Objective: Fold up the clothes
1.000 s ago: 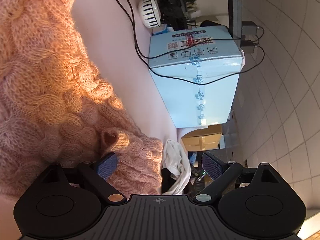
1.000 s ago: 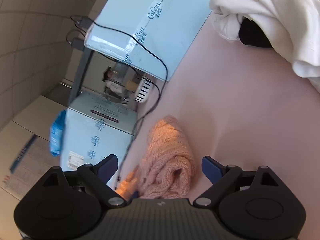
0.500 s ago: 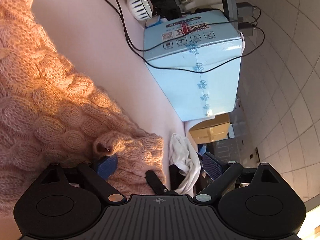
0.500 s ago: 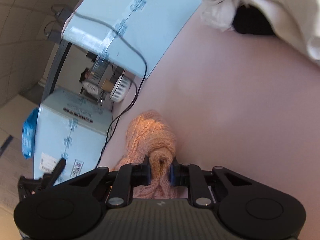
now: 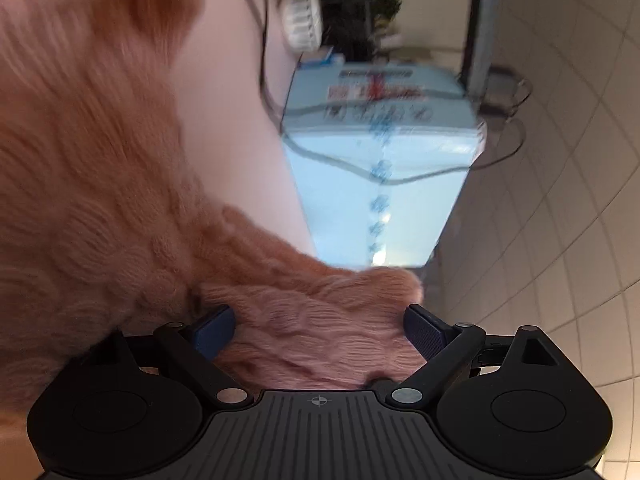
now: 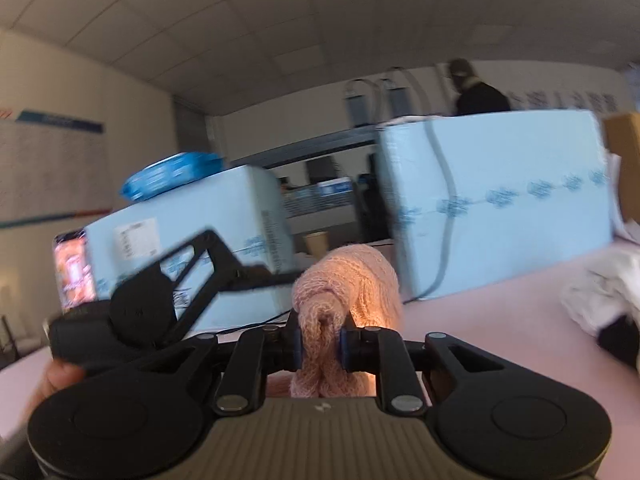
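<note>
The pink cable-knit sweater [image 6: 346, 280] is now pinched in the right gripper [image 6: 320, 346]: a bunched fold of knit stands between its blue pads, which press on it from both sides. A second ago those jaws stood wide with the knit lying loose ahead of them on the pink table [image 6: 500, 320]; since then they have clamped and now ease very slightly apart, the fold still caught between them. The view has also swung from looking down at the table to looking level across the room, so the gripped end appears to be lifted, probably to carry it over as a fold.

The left gripper [image 5: 320, 326] has its jaws wide apart, as before. A fold of sweater [image 5: 120, 184] now lies between them, where earlier the knit reached only the left pad; whether the pads touch it cannot be told through the blur.

Beyond the jaws stand pale blue cartons [image 6: 500, 196] sealed with printed tape and crossed by a cable [image 6: 444, 200]. Their labels and the tape print are too blurred to read. White cloth [image 6: 600, 292] lies to the right.
</note>
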`<state>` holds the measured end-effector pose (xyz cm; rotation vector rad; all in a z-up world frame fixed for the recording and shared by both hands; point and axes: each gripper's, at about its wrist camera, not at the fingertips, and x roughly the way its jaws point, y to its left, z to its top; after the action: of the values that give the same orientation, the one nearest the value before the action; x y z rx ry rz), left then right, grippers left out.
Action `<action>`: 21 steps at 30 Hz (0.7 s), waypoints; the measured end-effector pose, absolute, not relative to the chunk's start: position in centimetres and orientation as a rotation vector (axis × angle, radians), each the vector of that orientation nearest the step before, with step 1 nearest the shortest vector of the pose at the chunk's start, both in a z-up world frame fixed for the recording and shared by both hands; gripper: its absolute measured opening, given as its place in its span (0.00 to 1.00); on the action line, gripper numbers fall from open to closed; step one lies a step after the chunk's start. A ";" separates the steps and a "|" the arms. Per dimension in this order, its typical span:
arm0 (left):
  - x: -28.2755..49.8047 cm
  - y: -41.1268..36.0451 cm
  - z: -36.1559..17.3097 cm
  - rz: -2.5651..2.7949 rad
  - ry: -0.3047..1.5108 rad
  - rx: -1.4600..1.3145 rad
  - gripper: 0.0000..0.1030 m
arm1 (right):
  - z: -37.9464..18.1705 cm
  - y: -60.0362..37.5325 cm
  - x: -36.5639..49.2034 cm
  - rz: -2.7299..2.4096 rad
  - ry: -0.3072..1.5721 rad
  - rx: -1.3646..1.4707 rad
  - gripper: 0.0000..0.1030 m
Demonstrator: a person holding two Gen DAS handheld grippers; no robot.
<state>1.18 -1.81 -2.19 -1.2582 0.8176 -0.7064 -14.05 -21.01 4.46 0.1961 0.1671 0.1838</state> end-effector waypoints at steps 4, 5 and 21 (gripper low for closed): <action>-2.5 2.8 1.5 -0.577 0.550 -1.157 0.91 | 4.5 -17.4 -12.3 0.335 0.265 0.103 0.21; -2.9 3.7 2.3 -0.575 0.508 -1.141 0.91 | 4.2 -16.7 -11.8 0.363 0.305 0.094 0.22; 1.7 4.0 0.5 -0.730 0.744 -1.055 0.92 | 4.8 -20.4 -12.8 0.457 0.400 0.200 0.72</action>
<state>1.66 3.99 0.51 -1.0550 0.7441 -0.7296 -12.82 -20.42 4.80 0.1997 0.4002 0.4571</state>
